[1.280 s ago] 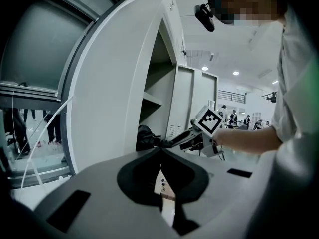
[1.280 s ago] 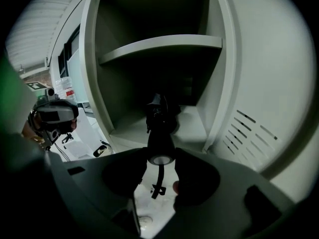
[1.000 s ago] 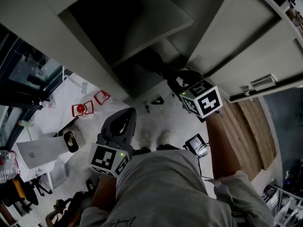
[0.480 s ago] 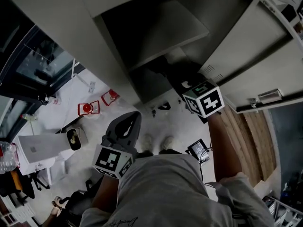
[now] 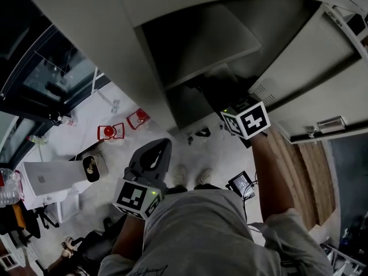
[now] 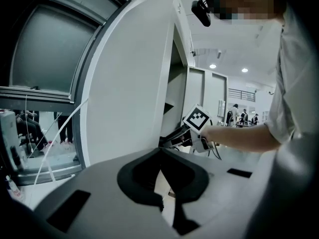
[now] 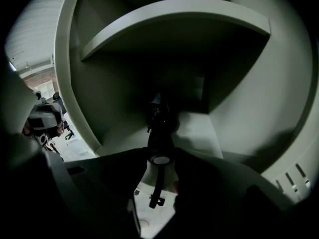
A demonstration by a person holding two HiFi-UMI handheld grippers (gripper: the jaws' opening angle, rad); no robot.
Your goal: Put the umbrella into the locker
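The dark folded umbrella is gripped at its handle end by the right tool, whose jaws are closed narrowly on it. A wrist strap is seen dangling below the end cap. The umbrella's long axis is pointed away from that tool, forward and downward into the lower compartment of the pale grey metal locker, beneath the flat grey shelf. The coming move is judged to be a push straight along that axis. The left tool is held well apart, its jaws together and empty. The umbrella's far tip is lost in shadow, so contact with the locker floor cannot be told. In the head view the umbrella can barely be made out.
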